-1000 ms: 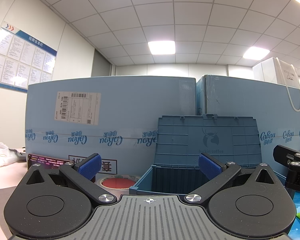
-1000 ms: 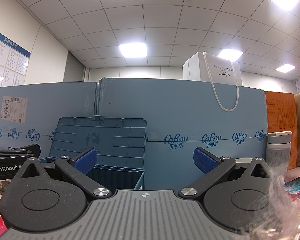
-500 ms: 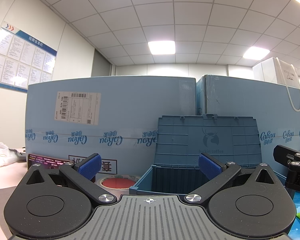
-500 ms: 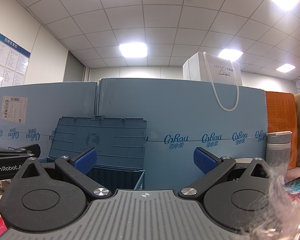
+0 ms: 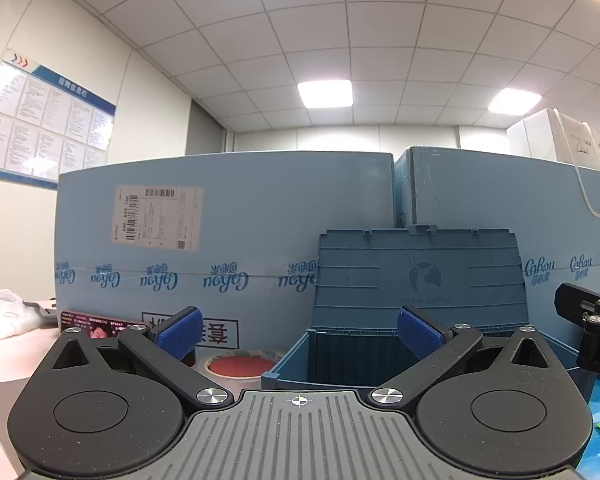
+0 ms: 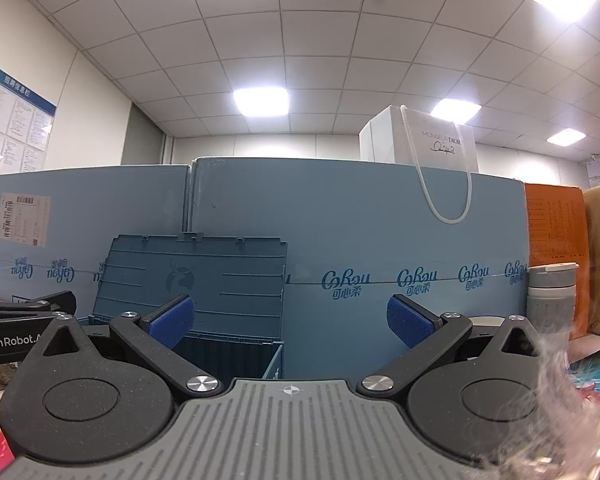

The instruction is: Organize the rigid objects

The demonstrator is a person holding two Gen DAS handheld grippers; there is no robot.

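Hand-held gripper pair, left (image 5: 298, 330) and right (image 6: 290, 320), unchanged since a second ago, jaws apart and empty; open blue crate (image 5: 380, 354) at 12 o'clock, sorting unstarted.

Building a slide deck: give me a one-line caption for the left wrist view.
Open left claw facing a blue storage bin with raised lid, tape roll beside it, blue cartons behind.

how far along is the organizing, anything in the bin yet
Done: only that the bin stands with its lid up; its inside is hidden. In hand: nothing; the left gripper and right gripper are both open and empty. Left: the tape roll beside the bin, and whatever else is out of view.
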